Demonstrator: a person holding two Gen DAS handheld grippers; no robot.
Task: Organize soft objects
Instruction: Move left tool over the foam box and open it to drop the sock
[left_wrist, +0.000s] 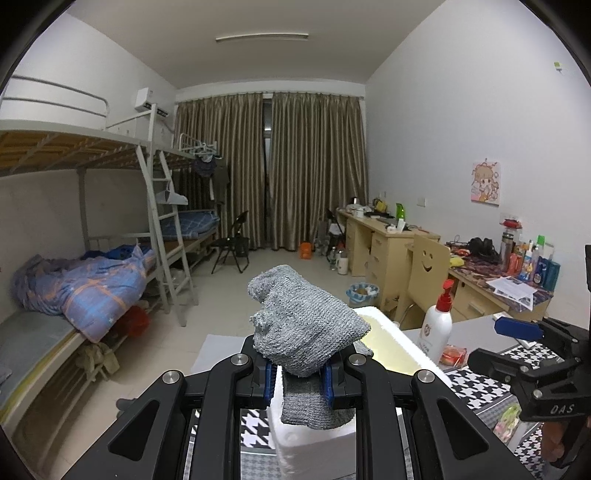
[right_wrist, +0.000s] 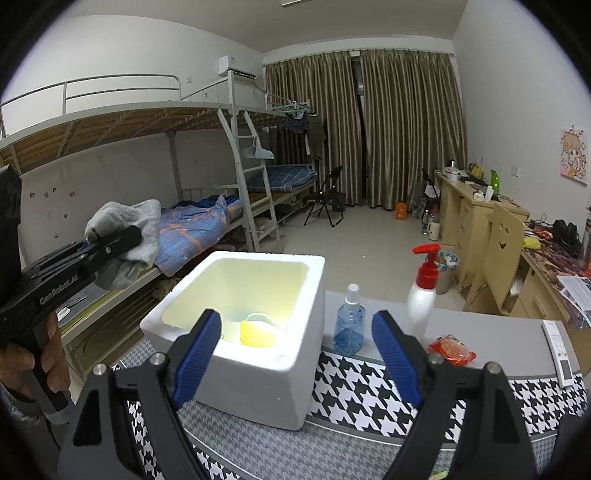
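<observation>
My left gripper (left_wrist: 300, 373) is shut on a grey knitted cloth (left_wrist: 303, 325), held above the near corner of a white foam box (left_wrist: 391, 332). In the right wrist view the same gripper (right_wrist: 110, 240) holds the grey cloth (right_wrist: 129, 236) up at the left, beside and above the foam box (right_wrist: 258, 380). A yellow sponge-like soft object (right_wrist: 256, 334) lies inside the box. My right gripper (right_wrist: 295, 350) is open and empty, just in front of the box's near right corner.
A blue spray bottle (right_wrist: 349, 325), a white pump bottle with red top (right_wrist: 423, 291) and a red packet (right_wrist: 452, 349) stand on the houndstooth-covered table (right_wrist: 369, 391) right of the box. A white remote (right_wrist: 559, 352) lies far right. Bunk beds are at the left, desks at the right.
</observation>
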